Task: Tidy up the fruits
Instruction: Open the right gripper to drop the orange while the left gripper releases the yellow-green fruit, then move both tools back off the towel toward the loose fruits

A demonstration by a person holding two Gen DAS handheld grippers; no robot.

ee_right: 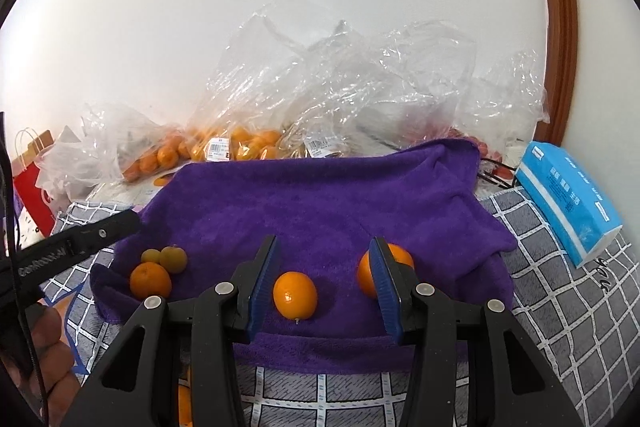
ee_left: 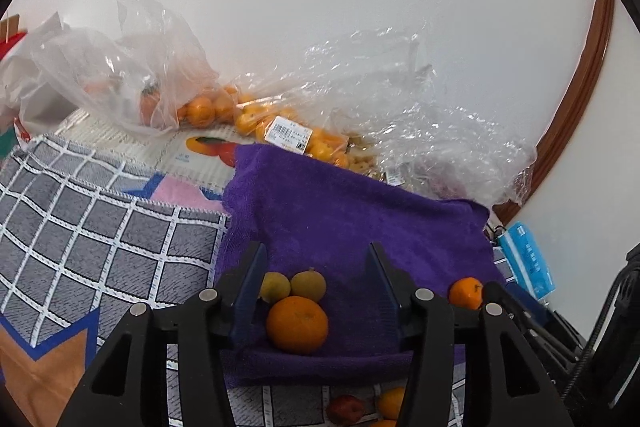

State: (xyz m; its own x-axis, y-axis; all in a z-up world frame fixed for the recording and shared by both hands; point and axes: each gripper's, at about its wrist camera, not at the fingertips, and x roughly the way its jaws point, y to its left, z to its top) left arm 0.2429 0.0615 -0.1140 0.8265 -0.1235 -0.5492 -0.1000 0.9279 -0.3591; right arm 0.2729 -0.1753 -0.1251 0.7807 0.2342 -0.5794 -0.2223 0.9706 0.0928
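Note:
A purple towel [ee_left: 352,219] [ee_right: 320,203] lies on the checked cloth. In the left wrist view an orange [ee_left: 297,324] and two small yellow-green fruits [ee_left: 308,285] sit on it between the fingers of my open left gripper [ee_left: 318,259]. Another orange [ee_left: 465,292] lies to the right. In the right wrist view my open right gripper [ee_right: 323,251] hovers over an orange [ee_right: 295,295]; a second orange [ee_right: 400,259] sits partly behind its right finger. The left group [ee_right: 151,279] lies at the towel's left end.
Clear plastic bags of oranges [ee_left: 208,109] [ee_right: 240,143] lie along the wall behind the towel. A blue tissue pack [ee_right: 568,195] sits at right. More fruits [ee_left: 360,407] lie on the checked cloth [ee_left: 100,227] before the towel. A red paper bag [ee_right: 32,183] stands far left.

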